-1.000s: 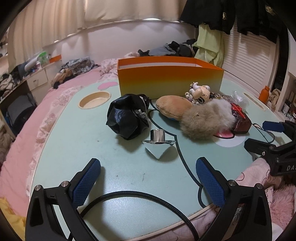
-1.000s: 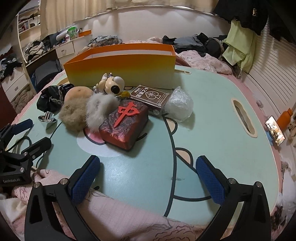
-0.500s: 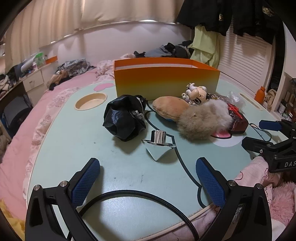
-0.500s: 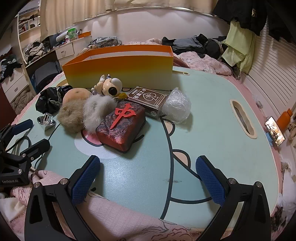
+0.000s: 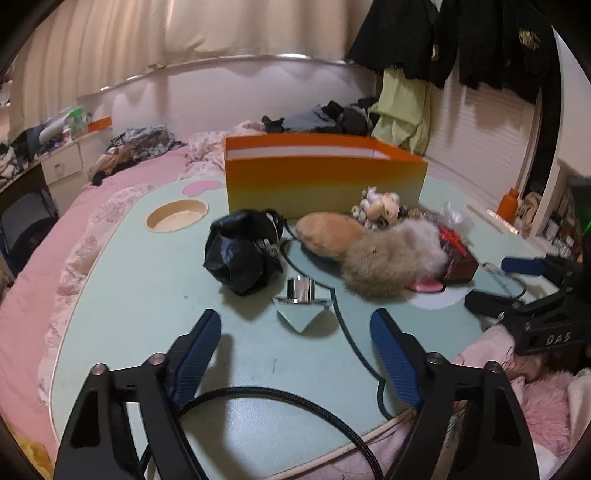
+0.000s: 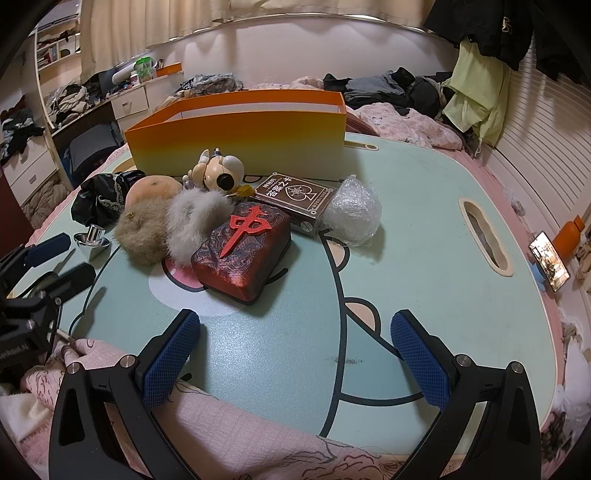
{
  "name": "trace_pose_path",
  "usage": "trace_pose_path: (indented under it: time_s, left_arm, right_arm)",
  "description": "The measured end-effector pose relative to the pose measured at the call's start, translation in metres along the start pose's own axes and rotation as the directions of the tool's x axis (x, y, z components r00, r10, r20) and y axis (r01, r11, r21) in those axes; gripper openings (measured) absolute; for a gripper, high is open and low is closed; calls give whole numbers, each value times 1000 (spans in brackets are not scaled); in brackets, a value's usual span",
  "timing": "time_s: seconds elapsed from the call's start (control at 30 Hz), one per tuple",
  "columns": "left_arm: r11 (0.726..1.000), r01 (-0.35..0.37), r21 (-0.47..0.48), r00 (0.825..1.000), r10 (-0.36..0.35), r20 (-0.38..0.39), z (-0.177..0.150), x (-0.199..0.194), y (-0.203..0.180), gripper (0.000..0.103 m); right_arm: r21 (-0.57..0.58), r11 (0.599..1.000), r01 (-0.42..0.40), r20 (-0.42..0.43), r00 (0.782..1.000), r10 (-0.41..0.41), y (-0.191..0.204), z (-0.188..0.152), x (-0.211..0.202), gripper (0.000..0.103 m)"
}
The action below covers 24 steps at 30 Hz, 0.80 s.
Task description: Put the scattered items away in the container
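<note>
My left gripper closing, empty; metal cup just beyond fingertips. Right gripper wide open, empty, red tile just beyond.

Cream curtains above a cluttered pink bed.

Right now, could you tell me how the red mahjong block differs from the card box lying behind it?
The mahjong block is thick and rounded, dark red with a raised bright red character on top; the card box is thin and flat, brown with white printed characters and a spade emblem. The mahjong block lies nearer the right gripper; the card box lies closer to the orange container. Both rest flat on the table, outside the container.
</note>
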State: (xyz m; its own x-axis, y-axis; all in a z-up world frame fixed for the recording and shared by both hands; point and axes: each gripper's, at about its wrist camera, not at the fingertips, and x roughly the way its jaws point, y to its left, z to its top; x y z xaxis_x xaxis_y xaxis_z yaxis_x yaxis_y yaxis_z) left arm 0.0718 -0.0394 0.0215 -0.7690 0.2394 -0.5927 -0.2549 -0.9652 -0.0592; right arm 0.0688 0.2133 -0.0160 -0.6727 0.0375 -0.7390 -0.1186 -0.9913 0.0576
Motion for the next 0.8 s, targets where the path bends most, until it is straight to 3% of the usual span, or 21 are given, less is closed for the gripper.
trace_pose_path:
  time_s: [0.13, 0.17, 0.2, 0.23, 0.4, 0.53, 0.6, 0.7, 0.8]
  left_arm:
    - [1000, 3, 16, 1000, -3, -2, 9, 7, -1, 69]
    - [1000, 1, 27, 1000, 0, -13, 10, 12, -3, 61]
    - [999, -3, 36, 1000, 4, -26, 11, 15, -5, 44]
    - [999, -9, 53, 999, 12, -41, 12, 20, -7, 35]
    - [995, -6, 104, 1000, 9, -23, 11, 18, -18, 36]
    - [992, -17, 128, 999, 11, 53, 6, 0, -25, 36]
    - [988, -23, 152, 997, 11, 79, 4, -6, -29, 36]
    - [982, -22, 185, 993, 0, 115, 2, -13, -34, 36]
    - [981, -23, 194, 994, 2, 109, 4, -12, -36, 36]
  right_arm:
    - [0, 1000, 1, 0, 1000, -1, 0, 0, 0, 103]
    - [0, 1000, 1, 0, 1000, -1, 0, 0, 0, 103]
    - [0, 1000, 1, 0, 1000, -1, 0, 0, 0, 103]
    - [0, 1000, 2, 0, 1000, -2, 0, 0, 0, 103]
    - [0, 1000, -1, 2, 1000, 1, 0, 1, -1, 103]
    - [20, 1000, -4, 15, 1000, 4, -5, 1, -4, 103]
    - [79, 995, -54, 47, 998, 50, -16, 0, -9, 102]
    - [165, 983, -77, 112, 992, 59, -37, 5, -16, 86]
    - [173, 985, -19, 144, 990, -7, -45, 22, -17, 82]
